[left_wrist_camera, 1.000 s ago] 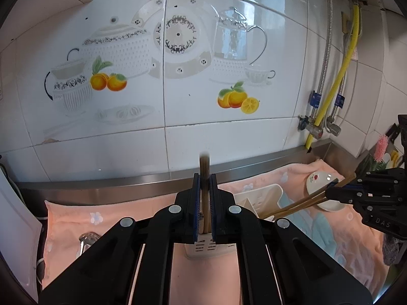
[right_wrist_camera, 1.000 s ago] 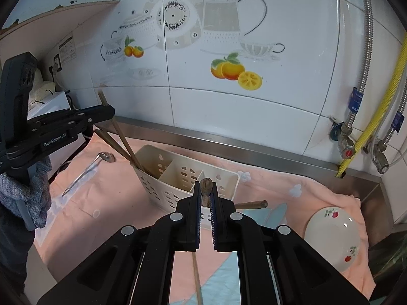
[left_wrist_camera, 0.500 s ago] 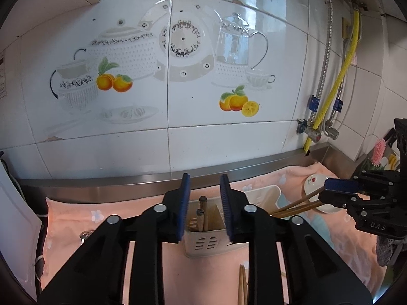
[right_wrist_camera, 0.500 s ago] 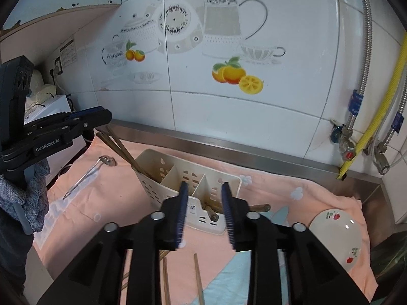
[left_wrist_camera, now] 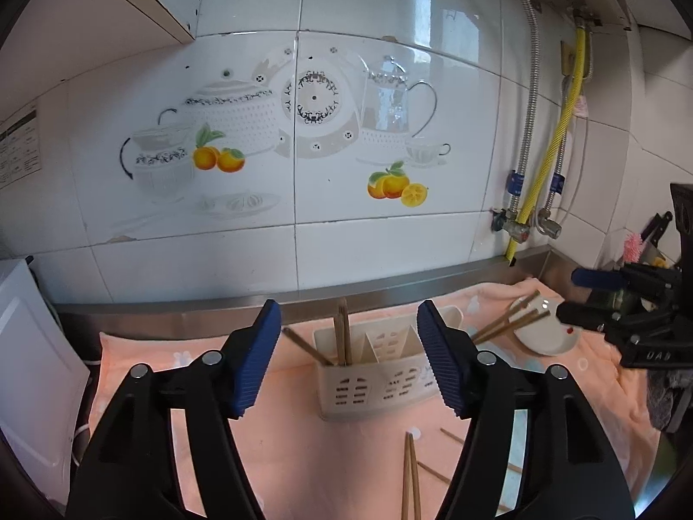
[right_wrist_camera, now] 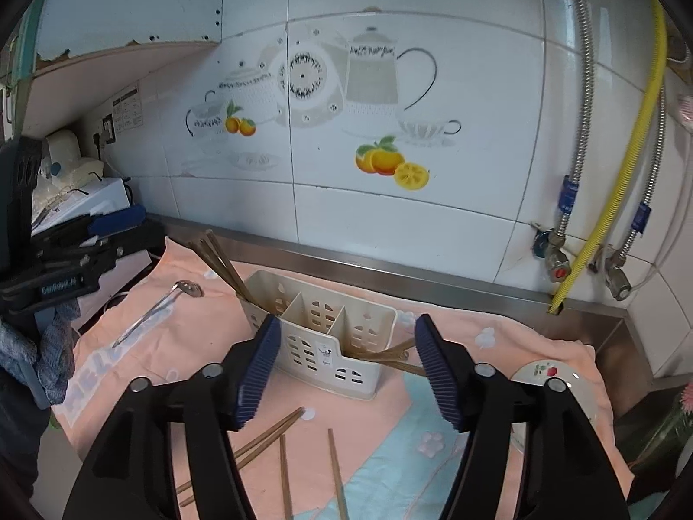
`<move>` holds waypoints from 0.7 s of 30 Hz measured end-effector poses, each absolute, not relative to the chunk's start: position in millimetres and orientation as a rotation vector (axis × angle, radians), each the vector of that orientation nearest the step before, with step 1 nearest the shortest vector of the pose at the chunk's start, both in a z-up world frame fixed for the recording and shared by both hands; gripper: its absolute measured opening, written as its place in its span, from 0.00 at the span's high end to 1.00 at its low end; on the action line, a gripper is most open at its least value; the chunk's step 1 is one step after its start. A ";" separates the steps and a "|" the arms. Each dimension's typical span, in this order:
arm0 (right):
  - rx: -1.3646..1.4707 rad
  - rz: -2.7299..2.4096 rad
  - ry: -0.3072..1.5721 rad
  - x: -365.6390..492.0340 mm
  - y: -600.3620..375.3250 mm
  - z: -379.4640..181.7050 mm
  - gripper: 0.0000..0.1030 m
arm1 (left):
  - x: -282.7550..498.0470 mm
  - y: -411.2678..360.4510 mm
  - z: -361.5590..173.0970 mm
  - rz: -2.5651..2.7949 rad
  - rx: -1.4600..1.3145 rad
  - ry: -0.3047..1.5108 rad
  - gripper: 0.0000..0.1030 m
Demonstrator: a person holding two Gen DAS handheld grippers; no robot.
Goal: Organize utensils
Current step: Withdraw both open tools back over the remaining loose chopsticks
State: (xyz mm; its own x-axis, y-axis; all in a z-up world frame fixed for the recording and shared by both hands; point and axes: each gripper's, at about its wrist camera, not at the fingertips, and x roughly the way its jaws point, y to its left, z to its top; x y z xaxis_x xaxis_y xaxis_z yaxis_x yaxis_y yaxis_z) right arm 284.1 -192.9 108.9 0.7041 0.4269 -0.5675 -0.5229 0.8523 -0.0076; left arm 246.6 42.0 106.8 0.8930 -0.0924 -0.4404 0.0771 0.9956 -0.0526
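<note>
A cream three-compartment caddy [left_wrist_camera: 372, 368] [right_wrist_camera: 320, 338] stands on the pink cloth. Brown chopsticks [left_wrist_camera: 342, 333] [right_wrist_camera: 221, 260] stick up out of its left compartment. Others [left_wrist_camera: 506, 320] [right_wrist_camera: 381, 353] lean out of the right end. Loose chopsticks [left_wrist_camera: 409, 476] [right_wrist_camera: 283, 468] lie on the cloth in front. My left gripper [left_wrist_camera: 346, 359] [right_wrist_camera: 125, 232] hangs back from the caddy, its jaws opening, with nothing between them. My right gripper [right_wrist_camera: 342, 364] [left_wrist_camera: 576, 297] is also short of the caddy, jaws opening and empty.
A metal ladle [right_wrist_camera: 160, 307] lies on the cloth at the left. A small white plate [left_wrist_camera: 541, 329] [right_wrist_camera: 550, 372] sits at the right. The tiled wall and steel ledge [left_wrist_camera: 390, 290] run behind, with a yellow hose [left_wrist_camera: 550, 151] and a white appliance [left_wrist_camera: 26, 368].
Both grippers were shut on chopsticks over the caddy. They have opened wide, the chopsticks now rest in the caddy, and both grippers have drawn back from it.
</note>
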 end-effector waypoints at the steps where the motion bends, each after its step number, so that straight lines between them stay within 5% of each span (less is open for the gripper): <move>1: -0.176 0.531 0.580 280.2 -194.1 110.1 0.36 | 240.9 41.1 105.5 -0.092 -0.029 0.458 0.33; 21: -0.182 0.557 0.530 196.9 -222.5 94.1 0.21 | 167.9 44.5 50.5 -0.087 -0.056 0.530 0.24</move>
